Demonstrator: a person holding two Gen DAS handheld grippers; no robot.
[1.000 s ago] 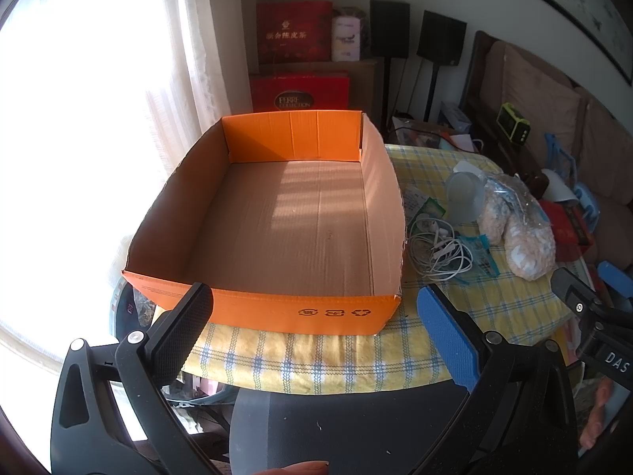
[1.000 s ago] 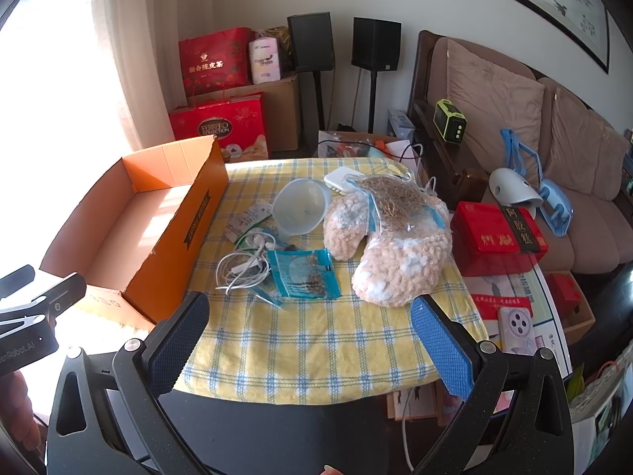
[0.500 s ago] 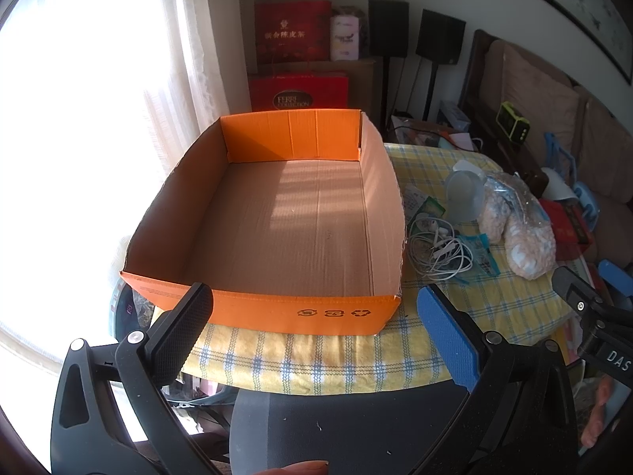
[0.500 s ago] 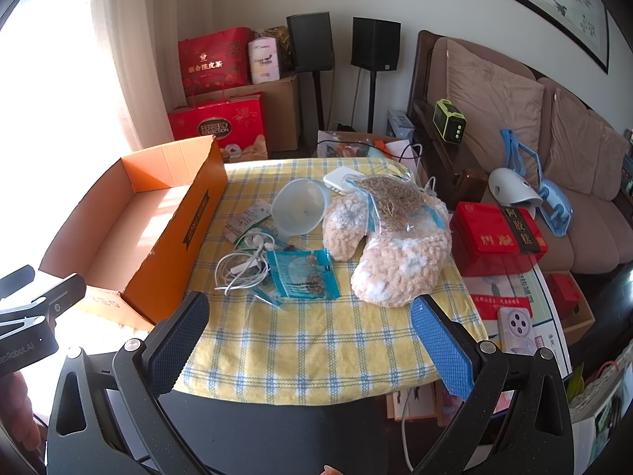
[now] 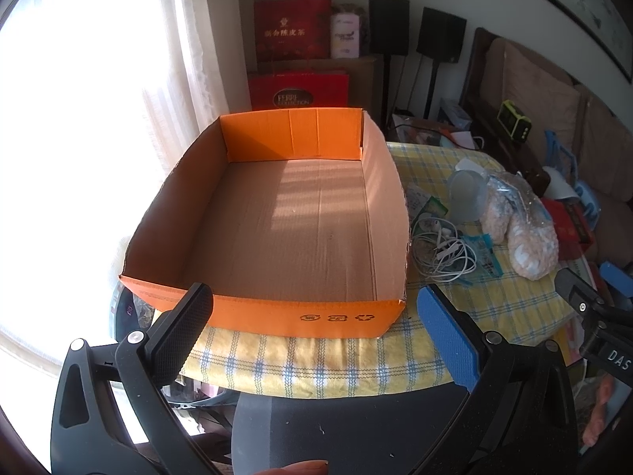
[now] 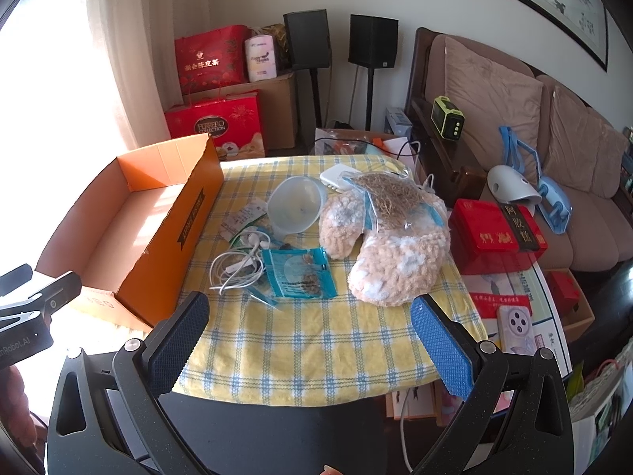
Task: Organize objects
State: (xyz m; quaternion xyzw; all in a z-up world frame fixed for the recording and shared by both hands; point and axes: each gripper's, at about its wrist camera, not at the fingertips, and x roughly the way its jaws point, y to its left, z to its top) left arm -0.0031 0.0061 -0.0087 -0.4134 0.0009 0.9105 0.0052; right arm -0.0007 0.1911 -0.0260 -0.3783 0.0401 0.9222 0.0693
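Observation:
An empty orange cardboard box (image 5: 292,233) (image 6: 130,217) lies on the left of a yellow checked tablecloth (image 6: 316,340). To its right lie white earphones (image 6: 239,263) (image 5: 443,245), a blue packet (image 6: 298,273), a clear plastic cup (image 6: 294,209) on its side, small paper packets (image 6: 245,215) and bags of beige puffs (image 6: 395,261) (image 5: 530,237). My left gripper (image 5: 314,320) is open and empty before the box's near wall. My right gripper (image 6: 308,330) is open and empty, held near the table's front edge.
Red gift boxes (image 6: 215,126) and black speakers (image 6: 340,39) stand behind the table. A sofa (image 6: 534,118) and a red box (image 6: 494,233) are at the right. A phone (image 6: 516,326) lies at the table's right. A bright curtained window (image 5: 99,118) fills the left.

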